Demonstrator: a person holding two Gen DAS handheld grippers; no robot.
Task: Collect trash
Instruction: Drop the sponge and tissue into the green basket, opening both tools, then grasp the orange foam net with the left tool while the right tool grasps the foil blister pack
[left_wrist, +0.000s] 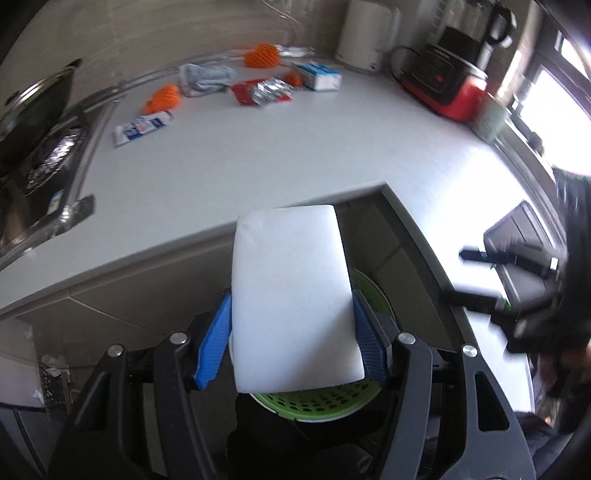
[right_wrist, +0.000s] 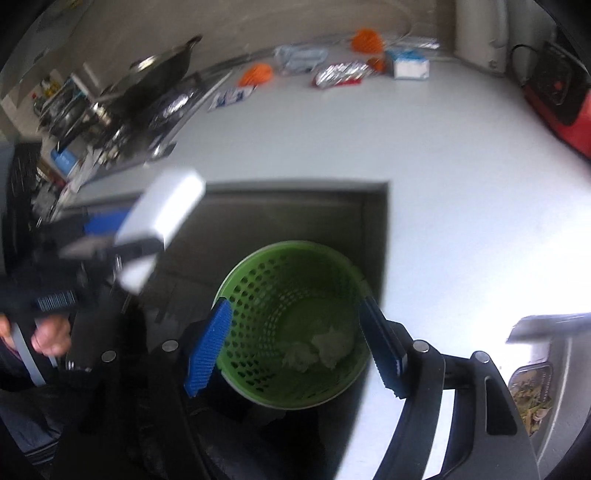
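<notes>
We grip the white rectangular foam block (left_wrist: 291, 299) between our left gripper (left_wrist: 291, 332) fingers, directly above the green perforated plastic basket (right_wrist: 295, 254) for dropping, while our right gripper (right_wrist: 295, 350) fingers hang wide open, empty

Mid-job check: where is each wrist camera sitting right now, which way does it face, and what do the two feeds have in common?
Left wrist: on the left gripper, above the counter's edge, looking along its blue fingers shut on a white foam block, green basket below; the blurred right gripper shows at right.
Right wrist: on the right gripper, open, looking down into the basket at crumpled paper; the person's hand shows at left.
Shared: the basket, block, white counter and litter along its back.
</notes>
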